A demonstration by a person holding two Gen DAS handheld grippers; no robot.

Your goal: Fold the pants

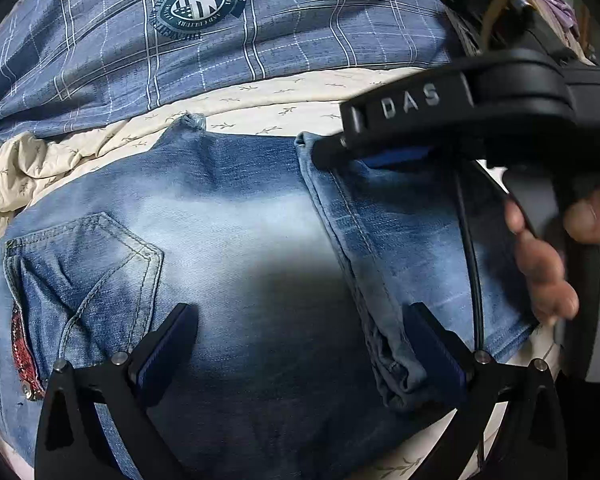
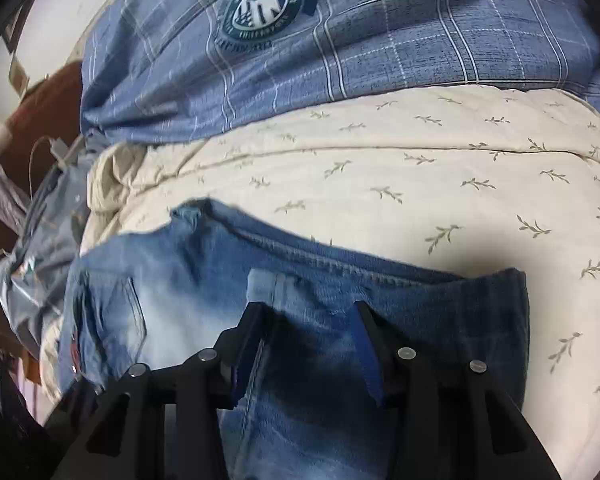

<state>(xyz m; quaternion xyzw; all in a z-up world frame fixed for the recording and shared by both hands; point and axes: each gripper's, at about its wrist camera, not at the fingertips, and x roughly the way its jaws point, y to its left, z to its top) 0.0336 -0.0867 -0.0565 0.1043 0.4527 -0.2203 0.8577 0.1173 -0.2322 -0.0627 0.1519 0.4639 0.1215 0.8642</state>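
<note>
Faded blue jeans [image 1: 228, 220] lie on a bed with the back pocket [image 1: 100, 264] up and one leg [image 1: 380, 220] folded across the seat. My left gripper [image 1: 306, 320] hovers open over the seat, and its right finger sits beside the folded leg's edge. My right gripper [image 1: 332, 152], held by a hand [image 1: 540, 264], comes in from the right at the leg's hem corner. In the right wrist view the right gripper [image 2: 308, 316] has its jaws partly apart, with a bunch of the jeans [image 2: 172, 280] leg filling the gap. The pale hem [image 2: 268, 280] sticks out just past the left finger.
A cream sheet [image 2: 420, 180] with a leaf print lies under the jeans. A blue plaid quilt [image 2: 380, 40] with a round crest is heaped behind them. A white cable [image 2: 56, 148] and crumpled blue cloth lie off the bed's left side.
</note>
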